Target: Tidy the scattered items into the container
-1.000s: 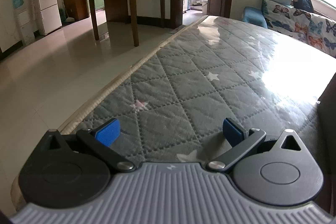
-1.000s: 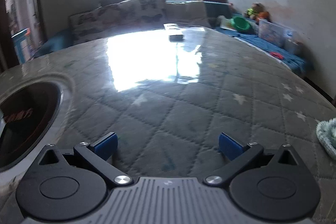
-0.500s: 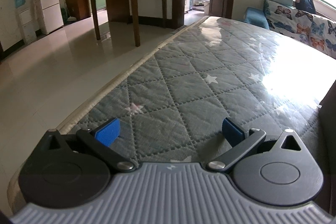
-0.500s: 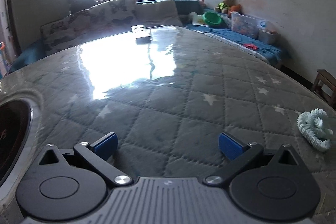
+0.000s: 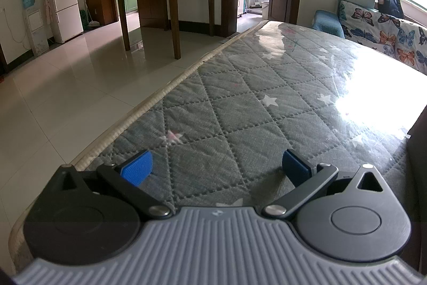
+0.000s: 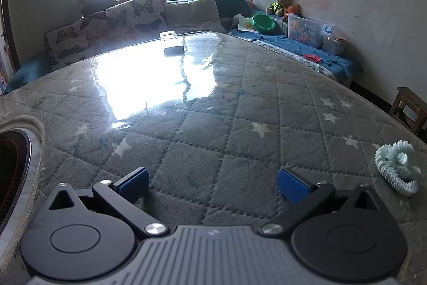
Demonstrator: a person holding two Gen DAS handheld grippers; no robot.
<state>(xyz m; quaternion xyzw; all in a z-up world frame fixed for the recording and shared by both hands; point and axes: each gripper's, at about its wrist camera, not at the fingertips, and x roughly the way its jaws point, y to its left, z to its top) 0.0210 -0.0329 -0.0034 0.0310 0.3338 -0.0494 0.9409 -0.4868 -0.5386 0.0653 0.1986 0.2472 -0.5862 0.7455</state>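
Step in hand: the person is searching for the next scattered item; nothing is being carried at this moment.
Left claw point(image 5: 216, 168): it is standing wide open and empty, hovering low over the quilted mattress point(image 5: 240, 108) near its edge.
Right claw point(image 6: 212, 182): it is also standing wide open and holding nothing.
Task's thing: a pale green coiled toy point(image 6: 397, 167) is lying on the mattress, to the right of the right claw and a little ahead of it, apart from the blue pads.
Container: a dark round container with a pale rim point(image 6: 32, 159) is sitting at the far left of the right view; what it is holding inside I cannot tell.
Next move: I am judging that the right claw needs to turn right, straddle the toy and close on it gently, because it looks soft and loose.
Around: a remote control point(image 6: 170, 38) is resting far away on the mattress.
In the way: nothing is lying between the claw and the toy.
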